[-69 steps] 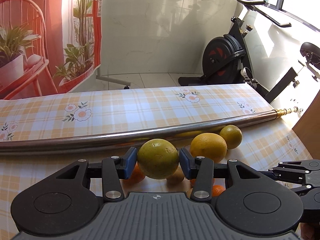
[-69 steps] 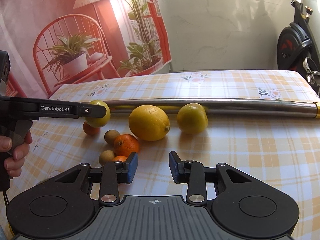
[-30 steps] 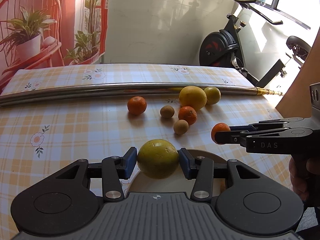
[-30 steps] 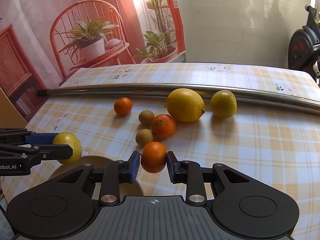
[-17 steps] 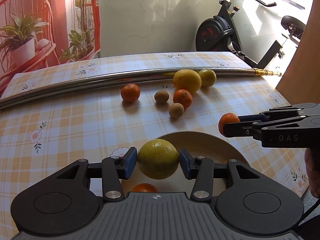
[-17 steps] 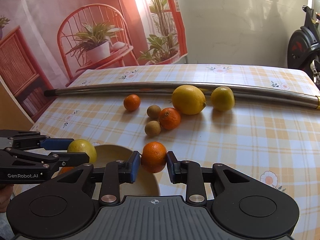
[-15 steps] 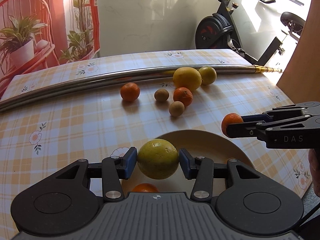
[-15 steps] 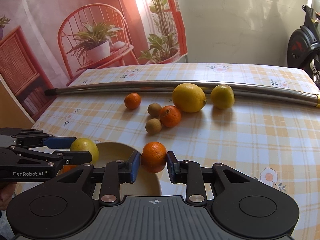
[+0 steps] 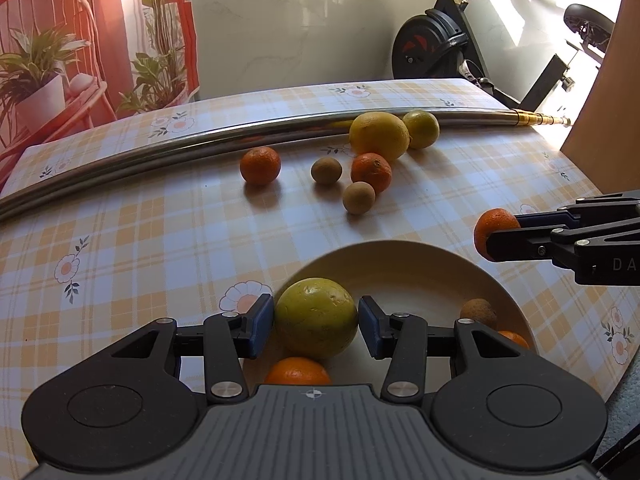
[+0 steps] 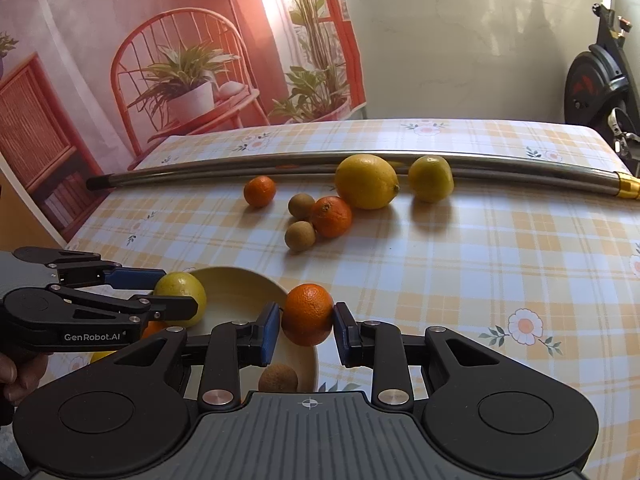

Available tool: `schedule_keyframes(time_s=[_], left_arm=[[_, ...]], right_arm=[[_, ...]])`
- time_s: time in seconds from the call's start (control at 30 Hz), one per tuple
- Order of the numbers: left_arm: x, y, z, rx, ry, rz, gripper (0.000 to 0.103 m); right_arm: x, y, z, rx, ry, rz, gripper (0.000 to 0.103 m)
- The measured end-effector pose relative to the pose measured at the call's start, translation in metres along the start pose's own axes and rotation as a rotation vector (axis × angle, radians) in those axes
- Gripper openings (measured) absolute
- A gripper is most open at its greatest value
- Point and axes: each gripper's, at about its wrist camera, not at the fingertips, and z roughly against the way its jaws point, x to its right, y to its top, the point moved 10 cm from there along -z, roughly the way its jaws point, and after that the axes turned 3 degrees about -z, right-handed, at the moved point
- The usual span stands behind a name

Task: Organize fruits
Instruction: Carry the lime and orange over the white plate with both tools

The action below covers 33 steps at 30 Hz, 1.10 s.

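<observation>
A: Both grippers have advanced over the bowl (image 9: pixel 404 258) since 2.3 s ago, when the bowl was out of frame. State of the left unit?

B: Left gripper (image 9: pixel 316 326) is clamped on a yellow-green citrus (image 9: pixel 316 317), held above the bowl's left portion. Inside the bowl, under the gripper: one orange (image 9: pixel 298 371), one brown fruit (image 9: pixel 479 312) at the right wall, another orange piece (image 9: pixel 514 338) beside it.

A: Right unit?

B: Right gripper (image 10: pixel 306 330) is clamped on a mandarin (image 10: pixel 308 314), positioned over the bowl's right rim.

A: Loose items beyond the bowl?

B: Left to right, on the checked tablecloth (image 10: pixel 480 260): a small mandarin (image 10: pixel 260 191); two brown kiwi-like fruits (image 10: pixel 301 205), one nearer the bowl than the other; an orange (image 10: pixel 331 216) touching or just beside both; a large lemon (image 10: pixel 366 181); a smaller lemon (image 10: pixel 431 178).

A: Behind those?

B: A metal pole (image 10: pixel 240 168) runs across the table, farther from the bowl than all the fruit; both lemons rest against it.
</observation>
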Motion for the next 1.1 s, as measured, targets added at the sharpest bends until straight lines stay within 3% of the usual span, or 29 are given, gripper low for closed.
schedule_keyframes(time_s=[0.7,1.1], left_arm=[[-0.005,-0.001,0.003,0.019,-0.022,0.118,0.049],[-0.001,0.005,0.014,0.057,-0.043,0.124,0.05]], right_arm=[[0.001,-0.005,0.006,-0.008,-0.005,0.011,0.027],[0.0,-0.004,0.006,-0.007,-0.001,0.019,0.027]])
